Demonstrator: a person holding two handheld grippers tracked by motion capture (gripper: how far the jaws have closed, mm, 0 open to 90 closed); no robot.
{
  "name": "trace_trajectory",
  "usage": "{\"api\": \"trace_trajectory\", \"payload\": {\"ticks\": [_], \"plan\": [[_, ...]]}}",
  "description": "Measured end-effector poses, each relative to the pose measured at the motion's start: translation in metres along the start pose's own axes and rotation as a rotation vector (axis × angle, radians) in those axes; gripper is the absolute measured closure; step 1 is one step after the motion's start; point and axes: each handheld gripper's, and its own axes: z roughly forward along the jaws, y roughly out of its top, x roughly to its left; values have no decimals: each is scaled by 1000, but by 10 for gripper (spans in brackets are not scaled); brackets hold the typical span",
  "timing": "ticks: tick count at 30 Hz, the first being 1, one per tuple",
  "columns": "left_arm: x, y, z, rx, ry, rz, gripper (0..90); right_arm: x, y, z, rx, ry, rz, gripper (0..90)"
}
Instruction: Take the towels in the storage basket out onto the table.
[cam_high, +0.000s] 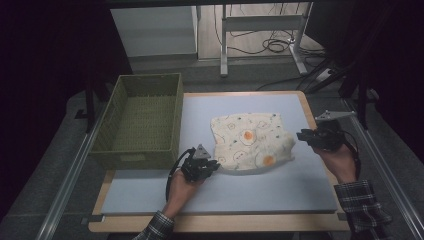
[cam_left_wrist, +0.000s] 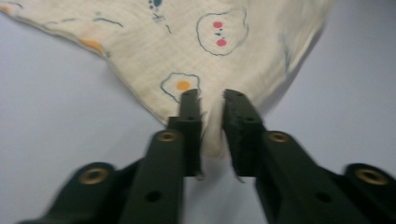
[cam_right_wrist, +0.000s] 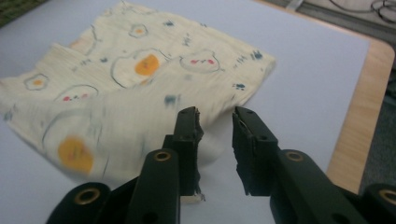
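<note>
Hands reached in from the table's near edge: left gripper jaws slightly parted around a corner of the cloth at mid-table, right gripper spread beside it; basket stood left.

Cloth lies on the mat, right of centre; the mat covers most of the table. Basket stands on the table's left side, partly over the mat's left edge, just left of the cloth and apart from it. Left gripper sits at the cloth's near-left corner, that corner between its jaws; right gripper is at the cloth's right edge, raised above the mat.
</note>
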Motion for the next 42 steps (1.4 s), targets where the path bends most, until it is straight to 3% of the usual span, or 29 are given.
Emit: {"api": "trace_trajectory", "payload": {"ticks": [2, 4, 6, 13, 17, 21, 25, 28, 32, 36, 37, 40, 41, 42], "plan": [[-1, -2, 0, 2, 6, 0, 671, -6, -16, 10, 29, 18, 41, 673], [-1, -2, 0, -3, 8, -4, 656, -6, -21, 13, 36, 29, 50, 673], [0, -3, -1, 4, 16, -7, 612, -3, -40, 19, 58, 55, 63, 671], [1, -10, 3, 17, 6, -17, 579, -5, -77, 8, 100, 20, 56, 671], [1, -12, 8, 31, 1, -17, 570, -4, -92, 14, 126, 22, 54, 655], [0, -11, 10, 30, -3, -15, 561, -1, -90, 32, 99, 40, 54, 626], [0, -12, 10, 29, -8, -14, 555, 13, -77, 41, 113, 127, 2, 646], [0, -12, 10, 25, -11, -17, 551, 25, -65, 32, 69, 193, 1, 645], [-1, -12, 10, 25, -11, -15, 545, 37, -44, 3, 8, 179, -47, 640], [0, -14, 10, 15, -14, -23, 544, 36, -40, -7, 32, 128, -76, 640], [0, -14, 10, 13, -14, -21, 544, 30, -49, -5, 60, 122, -50, 640], [-1, -15, 9, 13, -13, -19, 544, 25, -61, -1, 74, 124, -21, 640], [0, -15, 9, 14, -14, -19, 545, 21, -77, 6, 90, 133, 11, 603], [0, -14, 9, 16, -18, -20, 546, 20, -81, 9, 93, 139, 25, 573]]}}
